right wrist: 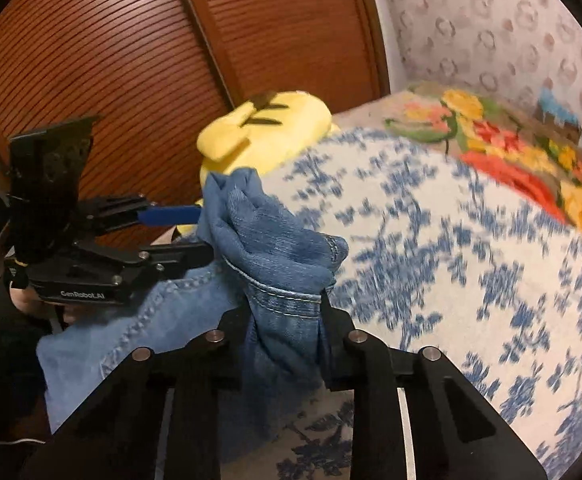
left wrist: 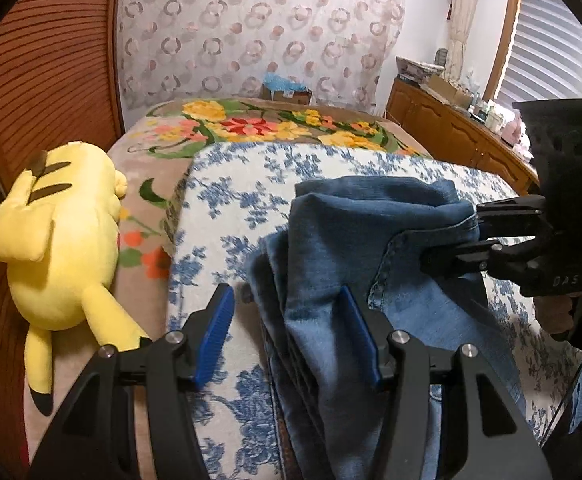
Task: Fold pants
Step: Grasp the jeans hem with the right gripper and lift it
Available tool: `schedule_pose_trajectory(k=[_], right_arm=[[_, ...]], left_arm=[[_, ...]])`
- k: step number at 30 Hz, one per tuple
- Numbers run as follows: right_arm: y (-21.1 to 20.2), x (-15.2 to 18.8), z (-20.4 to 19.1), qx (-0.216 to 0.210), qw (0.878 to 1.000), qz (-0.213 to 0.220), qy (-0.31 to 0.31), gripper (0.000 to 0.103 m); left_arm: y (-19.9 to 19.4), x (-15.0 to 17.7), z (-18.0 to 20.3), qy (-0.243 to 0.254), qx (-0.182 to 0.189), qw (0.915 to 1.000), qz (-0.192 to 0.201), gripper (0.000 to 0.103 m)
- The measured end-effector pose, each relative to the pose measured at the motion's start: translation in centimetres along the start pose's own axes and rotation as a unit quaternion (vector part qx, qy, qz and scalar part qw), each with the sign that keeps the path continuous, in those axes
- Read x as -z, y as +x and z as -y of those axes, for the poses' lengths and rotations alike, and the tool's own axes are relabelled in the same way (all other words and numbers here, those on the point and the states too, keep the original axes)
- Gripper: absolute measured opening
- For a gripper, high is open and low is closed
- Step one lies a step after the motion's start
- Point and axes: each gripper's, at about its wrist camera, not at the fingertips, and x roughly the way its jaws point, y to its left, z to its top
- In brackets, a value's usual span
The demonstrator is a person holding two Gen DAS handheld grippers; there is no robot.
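Plush toy (left wrist: 59, 236), yellow, far left on floral blanket (left wrist: 251, 124). Left gripper (left wrist: 287, 332) jaws spread, right blue pad against jeans, not pinching. Jeans (left wrist: 355, 248) bunched on blue-print cover (left wrist: 227, 208), mid-bed. Right gripper (right wrist: 285, 312) jaws clamped on the denim hem.

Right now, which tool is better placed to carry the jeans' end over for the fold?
Probably the right tool: it is shut on the jeans' hem. The left tool stands open around the bunched denim.
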Motion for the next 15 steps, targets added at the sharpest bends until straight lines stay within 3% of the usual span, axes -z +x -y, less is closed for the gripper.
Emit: schedule_pose_trajectory(k=[5, 11, 15], right_arm=[[-0.7, -2.9, -1.5, -0.006, 1.0, 0.023, -0.016, 0.02], [-0.4, -8.7, -3.5, -0.007, 0.997, 0.051, -0.051, 0.019], [0.8, -11.8, -2.8, 0.001, 0.996, 0.076, -0.042, 0.019]], left_arm=[[-2.5, -1.5, -1.6, -0.015, -0.013, 0.9992, 0.036, 0.055], [-5.2, -5.0, -4.4, -0.034, -0.04, 0.9951, 0.084, 0.055], [-5.6, -7.6, -6.0, -0.03, -0.059, 0.9927, 0.101, 0.055]])
